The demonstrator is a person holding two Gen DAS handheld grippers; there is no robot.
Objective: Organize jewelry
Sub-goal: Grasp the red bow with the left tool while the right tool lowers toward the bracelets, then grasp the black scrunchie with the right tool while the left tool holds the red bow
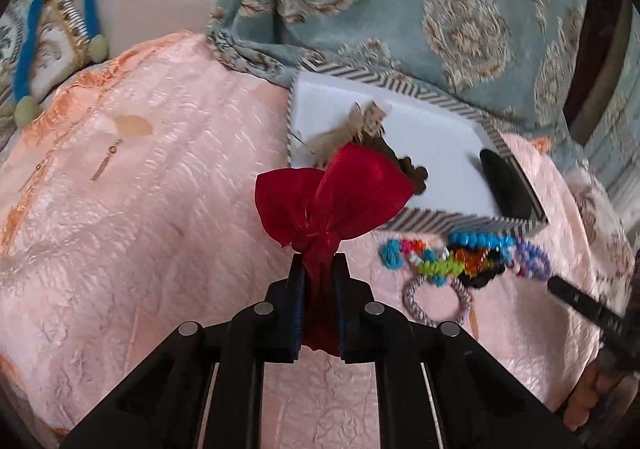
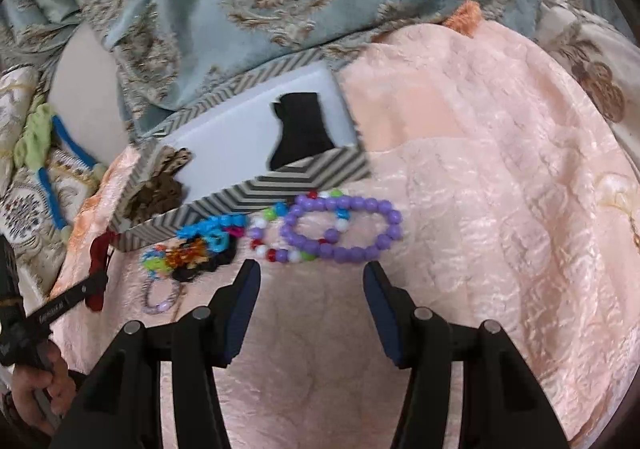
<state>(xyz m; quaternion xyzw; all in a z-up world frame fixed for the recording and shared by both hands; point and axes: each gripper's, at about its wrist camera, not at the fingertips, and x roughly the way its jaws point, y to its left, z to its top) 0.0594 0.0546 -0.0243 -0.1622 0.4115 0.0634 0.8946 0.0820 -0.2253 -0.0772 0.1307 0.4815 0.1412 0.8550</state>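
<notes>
Beside box [image 1: 420, 223], left gripper [image 1: 319, 281] clamps red pouch [image 1: 340, 193], hiding brown contents; right gripper [image 2: 312, 289] spread, empty.

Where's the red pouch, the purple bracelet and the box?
red pouch [image 1: 332, 189]: left wrist view, puffy top.
purple bracelet [image 2: 340, 247]: right wrist view, near beads.
box [image 2: 280, 185]: right wrist view, striped front wall.

Both tongs, left tongs [image 1: 319, 269] and right tongs [image 2: 312, 281], are matte black with silver round pins and dark-blue pads [image 2: 240, 313]; bare skin shows at seven o'clock.
</notes>
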